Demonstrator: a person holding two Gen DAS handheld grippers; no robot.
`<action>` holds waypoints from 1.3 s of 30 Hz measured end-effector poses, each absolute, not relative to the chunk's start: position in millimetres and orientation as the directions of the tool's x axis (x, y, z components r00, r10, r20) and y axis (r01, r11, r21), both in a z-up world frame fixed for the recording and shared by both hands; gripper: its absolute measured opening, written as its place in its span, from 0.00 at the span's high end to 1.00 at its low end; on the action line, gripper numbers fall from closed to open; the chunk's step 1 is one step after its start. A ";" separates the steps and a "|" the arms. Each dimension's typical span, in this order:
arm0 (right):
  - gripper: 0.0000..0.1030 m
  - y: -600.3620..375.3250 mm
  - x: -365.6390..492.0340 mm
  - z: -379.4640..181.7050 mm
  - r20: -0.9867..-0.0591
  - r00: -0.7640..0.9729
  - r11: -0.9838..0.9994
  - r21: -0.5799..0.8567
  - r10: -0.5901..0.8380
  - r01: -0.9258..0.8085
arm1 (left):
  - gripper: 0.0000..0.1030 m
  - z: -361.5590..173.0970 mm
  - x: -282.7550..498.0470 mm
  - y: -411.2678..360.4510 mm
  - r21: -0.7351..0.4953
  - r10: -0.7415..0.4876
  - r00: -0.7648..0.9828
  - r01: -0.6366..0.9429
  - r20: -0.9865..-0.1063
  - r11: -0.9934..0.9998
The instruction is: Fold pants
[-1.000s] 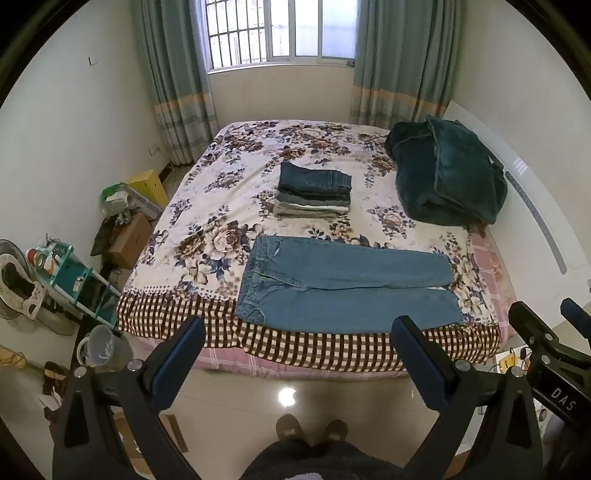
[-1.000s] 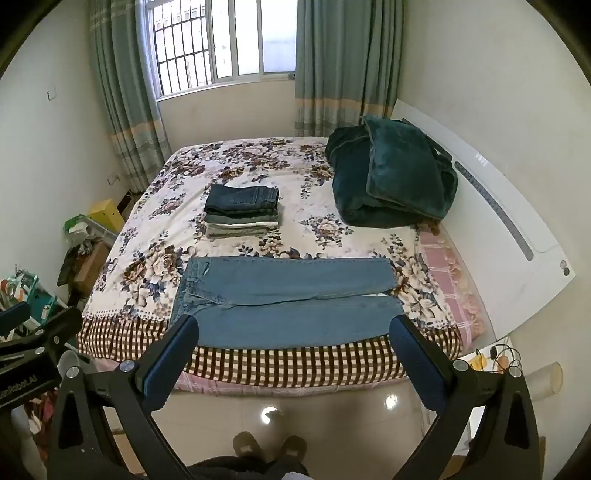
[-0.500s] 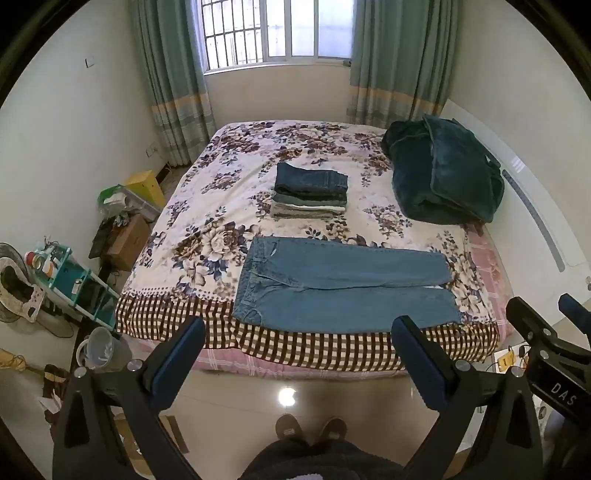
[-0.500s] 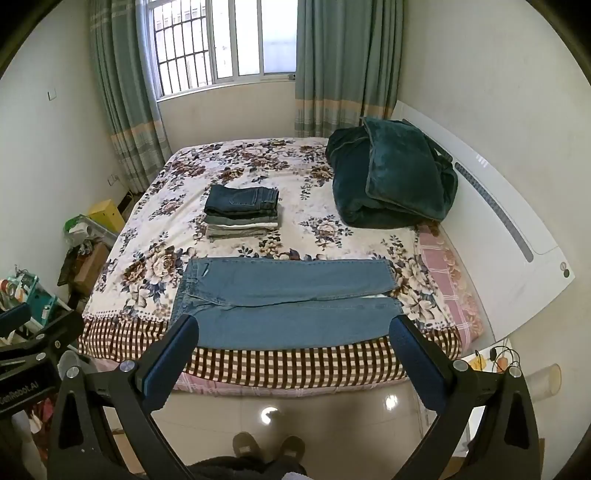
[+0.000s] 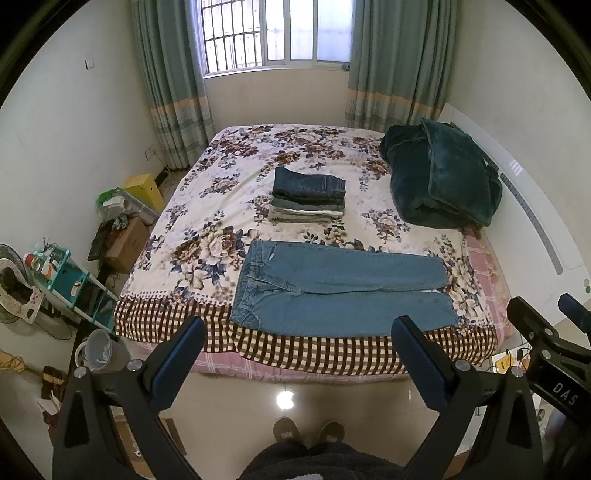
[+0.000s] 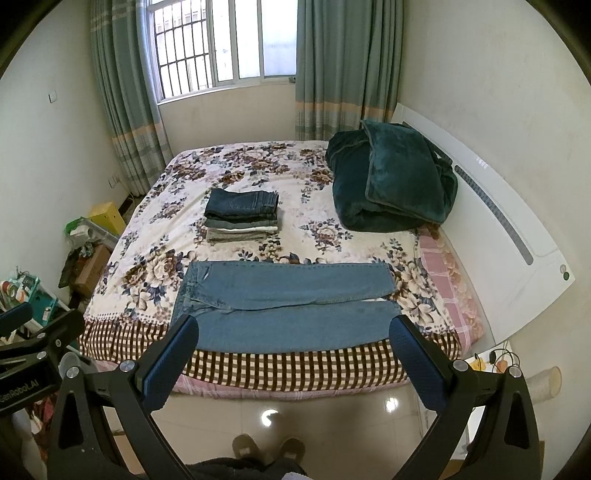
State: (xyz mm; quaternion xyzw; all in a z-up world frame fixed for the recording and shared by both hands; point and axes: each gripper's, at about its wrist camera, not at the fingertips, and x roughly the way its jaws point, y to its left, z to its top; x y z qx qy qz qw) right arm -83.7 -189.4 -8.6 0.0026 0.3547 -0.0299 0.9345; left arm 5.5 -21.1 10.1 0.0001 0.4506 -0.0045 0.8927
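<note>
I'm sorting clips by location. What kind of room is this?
A home bedroom: a bed with a floral sheet, a curtained window, and folded clothes stacked behind light blue jeans.

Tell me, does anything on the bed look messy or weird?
Nothing much. The jeans lie flat near the bed's edge, the stack behind them is tidy, and the green blanket is bundled loosely by the headboard.

Left tongs (image 5: 297,363) held level, jaws spread wide, gripping nothing. Right tongs (image 6: 291,365) likewise spread wide and empty, held alongside. Operator's slippered feet (image 5: 308,432) together below.
</note>
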 end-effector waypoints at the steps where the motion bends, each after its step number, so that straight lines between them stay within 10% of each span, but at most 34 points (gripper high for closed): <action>1: 0.00 -187.6 -82.5 -8.6 -0.663 0.747 0.998 -0.016 -0.053 0.057 | 0.00 10.9 5.7 -21.8 -0.004 -0.007 0.594 0.007 -0.804 1.000; 39: 0.00 -183.1 -86.7 5.0 -0.663 0.748 0.999 -0.004 -0.041 0.051 | 0.00 18.6 3.5 -23.2 -0.012 -0.016 0.597 0.010 -0.802 1.000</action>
